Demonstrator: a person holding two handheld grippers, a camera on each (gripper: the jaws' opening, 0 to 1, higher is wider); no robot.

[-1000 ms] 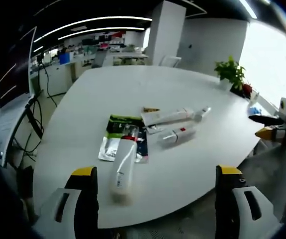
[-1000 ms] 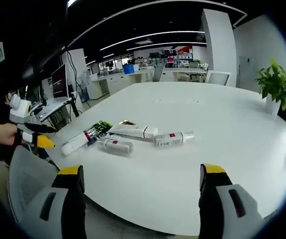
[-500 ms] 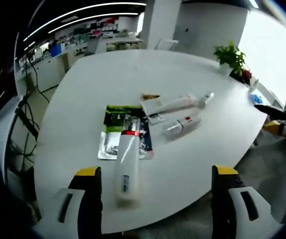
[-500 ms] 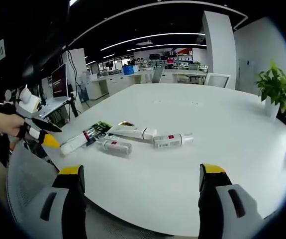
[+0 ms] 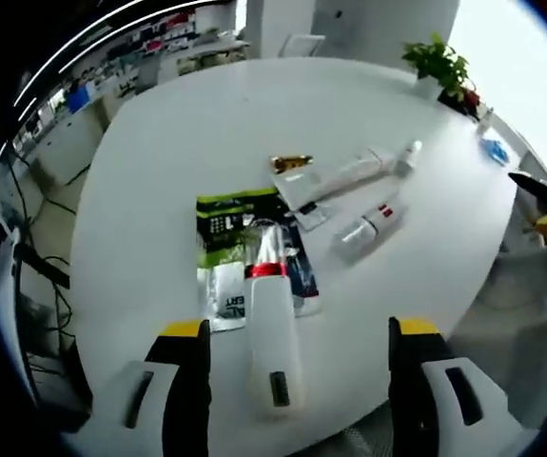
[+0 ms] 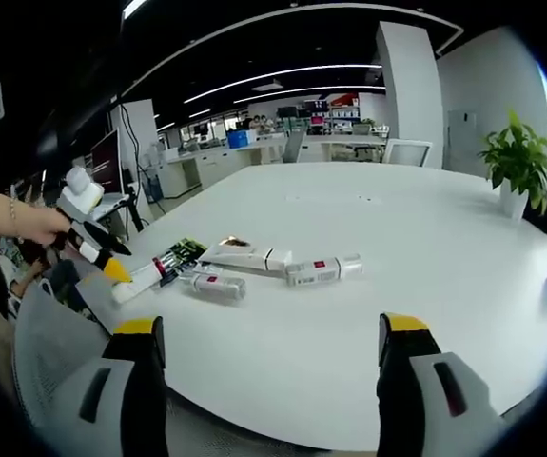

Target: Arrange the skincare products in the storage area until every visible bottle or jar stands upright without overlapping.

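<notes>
Left gripper (image 5: 297,343): jaws spread wide, empty, above the near end of a white tube (image 5: 273,328) lying flat on sachets (image 5: 240,252). Right gripper (image 6: 268,338): jaws parted, empty, over the white table (image 6: 425,238). Farther off, three more tubes (image 6: 254,255) lie flat, none upright.

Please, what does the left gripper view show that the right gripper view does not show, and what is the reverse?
Left gripper view: a top-down look at the silvery sachet beneath the red-banded white tube, and the right gripper past the table's edge.
Right gripper view: a hand holding the left gripper, and a monitor behind it.
Both: the white table, the flat tube, the small red-labelled bottle and the potted plant. All products lie flat.
</notes>
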